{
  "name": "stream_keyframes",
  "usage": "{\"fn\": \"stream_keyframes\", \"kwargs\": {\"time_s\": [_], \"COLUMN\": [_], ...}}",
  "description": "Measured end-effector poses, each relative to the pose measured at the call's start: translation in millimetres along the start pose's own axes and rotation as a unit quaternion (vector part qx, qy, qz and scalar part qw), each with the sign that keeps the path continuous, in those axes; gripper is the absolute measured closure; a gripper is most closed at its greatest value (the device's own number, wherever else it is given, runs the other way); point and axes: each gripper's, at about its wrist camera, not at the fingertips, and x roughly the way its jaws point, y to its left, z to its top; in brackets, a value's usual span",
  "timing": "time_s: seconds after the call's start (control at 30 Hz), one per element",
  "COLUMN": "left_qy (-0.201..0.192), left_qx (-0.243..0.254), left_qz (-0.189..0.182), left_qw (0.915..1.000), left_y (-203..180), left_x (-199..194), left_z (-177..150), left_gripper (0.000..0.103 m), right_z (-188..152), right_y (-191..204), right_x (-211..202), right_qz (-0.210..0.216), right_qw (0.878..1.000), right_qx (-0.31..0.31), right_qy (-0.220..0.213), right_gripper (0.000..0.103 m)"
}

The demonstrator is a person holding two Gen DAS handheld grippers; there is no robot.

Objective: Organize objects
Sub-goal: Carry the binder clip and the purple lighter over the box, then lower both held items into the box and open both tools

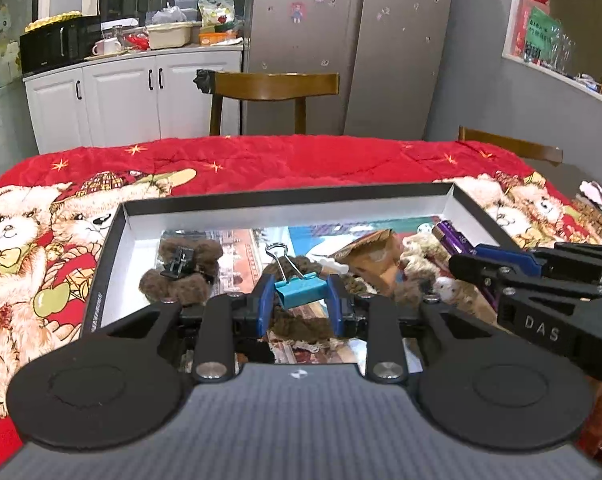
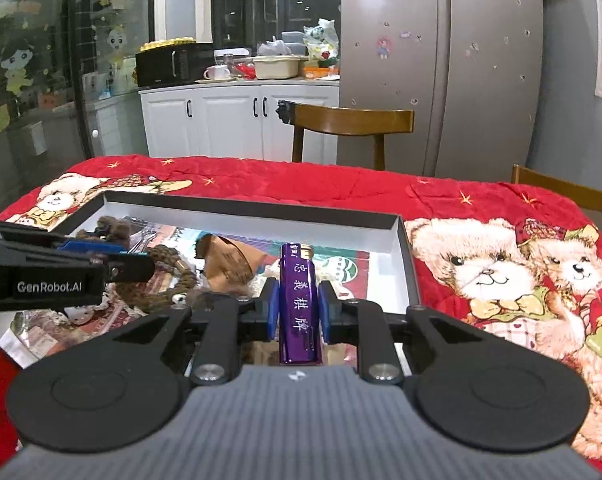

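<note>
My left gripper is shut on a blue binder clip, its wire handles pointing up and away. It hangs over the shallow black-rimmed box. My right gripper is shut on a purple lighter with white characters, held lengthwise over the right half of the same box. Each gripper shows in the other's view: the right gripper comes in from the right, the left gripper from the left. In the box lie a brown fuzzy hair clip, a brown paper packet and a braided cord.
The box lies on a red quilt with teddy bears that covers the table. A wooden chair stands behind the table and another chair at the right. White cabinets and a fridge are beyond.
</note>
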Motion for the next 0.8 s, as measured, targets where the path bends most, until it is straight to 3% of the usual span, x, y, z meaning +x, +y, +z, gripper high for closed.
{"fn": "stream_keyframes", "kwargs": {"time_s": [0.6,0.8], "left_qy": [0.004,0.003], "left_qx": [0.015,0.025], "left_qz": [0.015,0.013], "left_qw": [0.9998,0.9996], "left_y": [1,-4], "left_x": [14,13], "left_z": [-3,-2], "left_gripper": [0.070,0.069], "right_z": [-5,-5], "right_y": [-2,-3], "right_x": [10,7], "right_qz": [-0.003,-0.005], "right_qw": [1.000,1.000], "right_qx": [-0.008,-0.009], "right_qy": [0.002,-0.009], "right_gripper": [0.078,0.062]}}
